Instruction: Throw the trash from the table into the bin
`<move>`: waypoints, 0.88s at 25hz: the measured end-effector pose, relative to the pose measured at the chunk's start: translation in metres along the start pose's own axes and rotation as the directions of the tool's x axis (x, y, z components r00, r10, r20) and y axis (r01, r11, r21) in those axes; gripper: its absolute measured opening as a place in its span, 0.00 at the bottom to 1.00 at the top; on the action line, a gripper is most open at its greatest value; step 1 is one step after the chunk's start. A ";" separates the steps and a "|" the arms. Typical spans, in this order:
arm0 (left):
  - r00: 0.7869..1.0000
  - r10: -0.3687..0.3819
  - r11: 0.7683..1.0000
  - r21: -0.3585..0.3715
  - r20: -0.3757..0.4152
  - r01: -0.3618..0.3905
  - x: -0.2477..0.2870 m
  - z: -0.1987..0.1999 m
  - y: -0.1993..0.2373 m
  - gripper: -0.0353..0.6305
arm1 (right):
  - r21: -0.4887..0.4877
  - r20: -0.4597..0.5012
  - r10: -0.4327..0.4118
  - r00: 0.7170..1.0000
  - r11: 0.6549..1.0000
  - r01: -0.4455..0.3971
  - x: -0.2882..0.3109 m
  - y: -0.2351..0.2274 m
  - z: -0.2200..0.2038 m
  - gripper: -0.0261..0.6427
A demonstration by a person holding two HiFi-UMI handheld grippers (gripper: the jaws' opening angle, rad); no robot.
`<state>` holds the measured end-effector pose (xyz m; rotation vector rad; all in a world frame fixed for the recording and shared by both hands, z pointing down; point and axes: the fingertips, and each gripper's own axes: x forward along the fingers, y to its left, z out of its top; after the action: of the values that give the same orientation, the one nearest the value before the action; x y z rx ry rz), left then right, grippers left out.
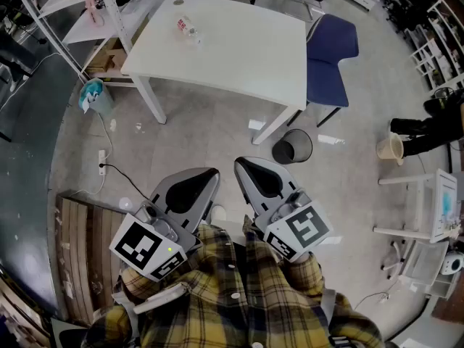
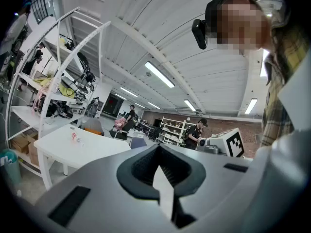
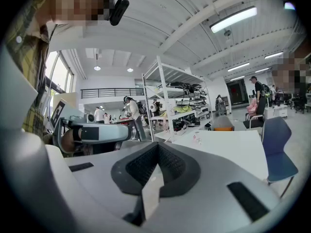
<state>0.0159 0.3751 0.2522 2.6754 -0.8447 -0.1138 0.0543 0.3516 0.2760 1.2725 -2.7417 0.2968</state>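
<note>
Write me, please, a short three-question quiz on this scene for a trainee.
1. True or false: the trash lies on the table.
2. The bin stands: A on the table; B on the floor beside the table; C under a shelf.
3. Fill in: the left claw and right claw are both ____ and empty.
Key: 1 true; 2 B; 3 shut.

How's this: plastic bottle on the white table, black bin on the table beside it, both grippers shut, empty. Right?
No: the black bin stands on the floor, by a leg of the white table, as the head view shows. The plastic bottle is on the table; left gripper and right gripper are shut, empty.
</note>
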 end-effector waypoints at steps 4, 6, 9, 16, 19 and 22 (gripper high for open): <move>1.000 -0.004 1.000 -0.001 -0.005 0.004 -0.003 -0.003 0.001 0.06 | 0.009 0.013 -0.013 1.000 1.000 0.013 0.000 0.002 0.000 0.04; 1.000 -0.002 1.000 -0.002 -0.005 0.002 -0.004 -0.004 0.001 0.06 | 0.018 0.018 -0.024 1.000 1.000 0.023 -0.002 0.001 -0.001 0.04; 1.000 0.008 1.000 -0.001 -0.003 -0.008 -0.004 -0.005 0.000 0.06 | 0.027 0.018 -0.034 0.999 0.999 0.033 -0.009 0.000 -0.003 0.04; 0.999 0.038 0.999 0.010 0.011 -0.038 -0.004 -0.005 -0.005 0.06 | 0.038 0.021 -0.026 0.999 0.999 0.025 -0.020 -0.006 -0.007 0.04; 0.998 0.060 0.998 0.010 0.020 -0.060 -0.006 -0.009 -0.008 0.06 | 0.032 0.021 -0.008 1.000 0.999 0.007 -0.023 -0.006 -0.009 0.04; 0.996 0.090 0.996 0.003 0.028 -0.091 -0.008 -0.014 -0.009 0.06 | 0.034 0.017 0.013 1.000 0.999 -0.013 -0.026 -0.006 -0.013 0.04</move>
<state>0.0164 0.3905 0.2619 2.6405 -0.9741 -0.1272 0.0754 0.3703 0.2852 1.2716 -2.7711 0.3374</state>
